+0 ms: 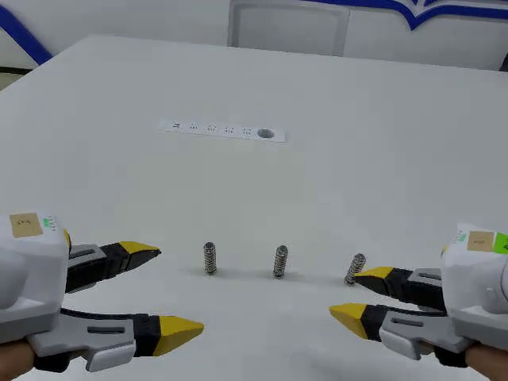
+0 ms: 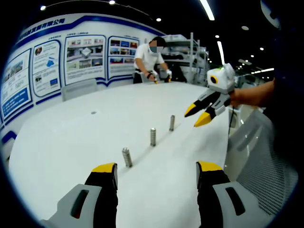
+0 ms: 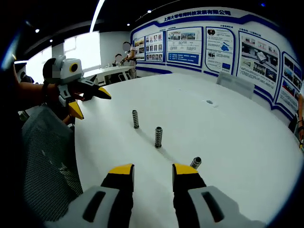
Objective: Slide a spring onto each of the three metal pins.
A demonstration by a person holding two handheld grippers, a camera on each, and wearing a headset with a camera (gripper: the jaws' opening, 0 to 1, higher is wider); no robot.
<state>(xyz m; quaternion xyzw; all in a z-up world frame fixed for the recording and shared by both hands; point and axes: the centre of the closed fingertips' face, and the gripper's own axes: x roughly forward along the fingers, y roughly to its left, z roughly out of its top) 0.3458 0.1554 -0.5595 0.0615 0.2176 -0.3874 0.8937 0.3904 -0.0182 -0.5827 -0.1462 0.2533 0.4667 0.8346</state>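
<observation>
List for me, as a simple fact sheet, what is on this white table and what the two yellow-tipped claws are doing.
Surface: white table
Tools: left gripper and right gripper, both open and empty
Row between them: left spring, middle spring, right spring, all standing
Posture: the right spring leans a little; the other two stand upright
Closest approach: the right gripper's tips sit beside the right spring; contact unclear
Farther back: socket strip set into the table
</observation>
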